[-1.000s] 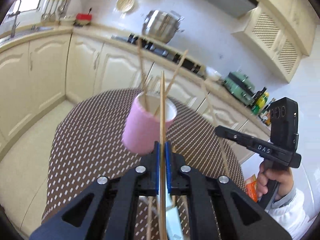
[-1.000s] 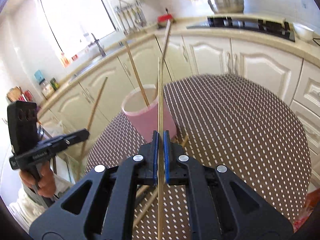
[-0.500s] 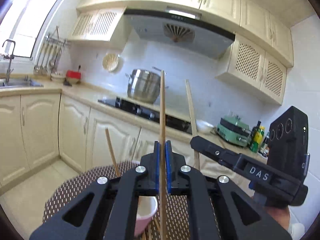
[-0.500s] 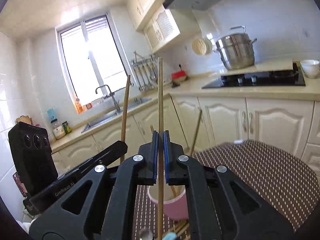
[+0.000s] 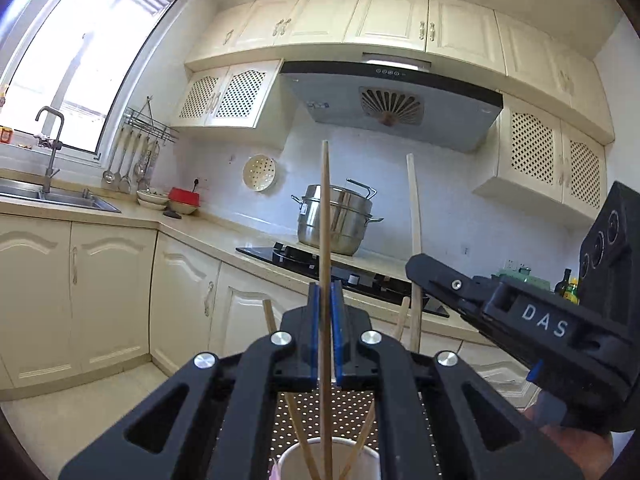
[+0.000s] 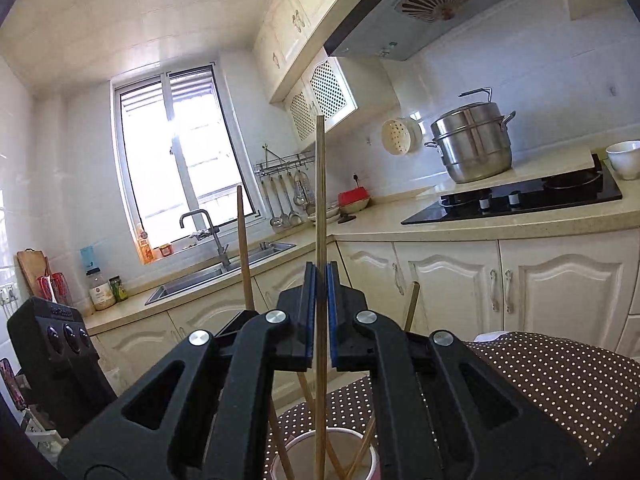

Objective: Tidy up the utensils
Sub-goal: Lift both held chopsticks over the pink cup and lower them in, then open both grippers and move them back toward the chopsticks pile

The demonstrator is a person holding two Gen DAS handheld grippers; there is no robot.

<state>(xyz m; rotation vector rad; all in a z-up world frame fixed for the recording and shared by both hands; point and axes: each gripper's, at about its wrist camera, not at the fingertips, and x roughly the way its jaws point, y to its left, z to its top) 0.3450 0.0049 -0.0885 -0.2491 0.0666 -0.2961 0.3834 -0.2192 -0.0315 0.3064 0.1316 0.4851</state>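
Your left gripper (image 5: 325,332) pinches an upright chopstick (image 5: 325,220) above the cup (image 5: 288,458). Your right gripper (image 5: 416,270), at three o'clock, clamps another stick (image 5: 413,200).

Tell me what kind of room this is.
A home kitchen: a steel pot sits by a black cooktop under a range hood, and a sink with a tap lies below the window.

I'm getting strong daylight from the window (image 6: 180,160), which blows out to near white in both views. The white wall tiles (image 5: 460,200) and cabinets (image 5: 384,20) bounce it around, so the kitchen reads bright and sharp, without motion blur. Fisheye bending curves the cabinet lines, and the corners fall to black. The black tong bodies sit dark, with little detail.
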